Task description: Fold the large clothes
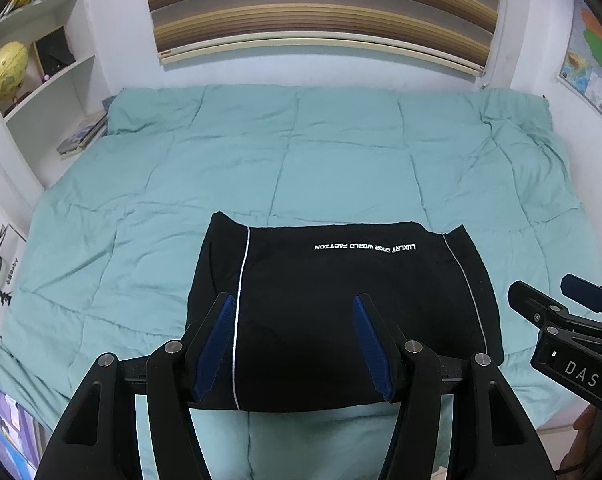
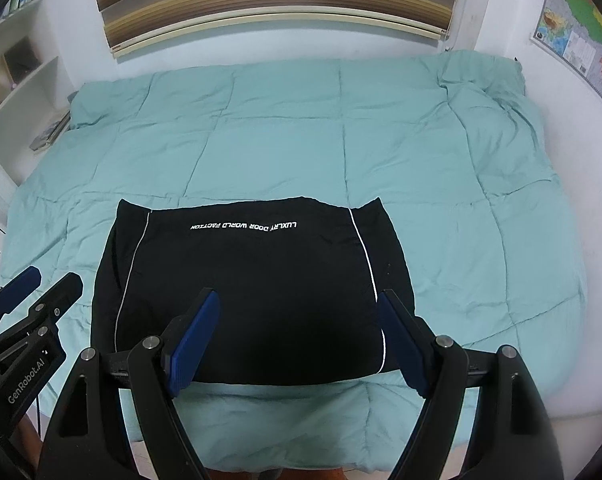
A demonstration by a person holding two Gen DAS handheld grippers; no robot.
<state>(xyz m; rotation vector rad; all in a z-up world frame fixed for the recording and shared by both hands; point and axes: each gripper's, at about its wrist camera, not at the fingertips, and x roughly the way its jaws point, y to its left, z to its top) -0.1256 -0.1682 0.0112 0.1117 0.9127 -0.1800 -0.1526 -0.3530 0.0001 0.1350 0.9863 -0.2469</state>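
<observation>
Blue pads on the left gripper (image 1: 295, 346) are the closest thing. Its jaws stand apart with nothing between them. It hangs over the near left part of the black garment (image 1: 341, 312). The right gripper (image 2: 297, 344) is wide open too and holds nothing. It hangs over the near right part.

That garment is already folded into a neat, thick square. It lies flat on the near middle of the green quilt (image 2: 441, 184), close to the front edge of the bed. Thin white piping (image 2: 371, 268) runs down each side.

It looks soft and floppy, not stiff, and not heavy. I think it will sag and slide open if only one corner is lifted. The best places to pinch look like the two near corners, one for each gripper, catching all the layers at once.

White letters (image 2: 245, 226) on the cloth are upside down from here. They read "LUXLRY DOOR WORLD FACTION". One gripper body says "DAS" (image 1: 581, 374). Another says "GenRobot.AI" (image 2: 25, 380).

Around the bed are striped blinds (image 1: 321, 4), a white shelf (image 1: 45, 92) with a yellow globe (image 1: 7, 68), and a colourful map (image 2: 581, 36) on the wall.
</observation>
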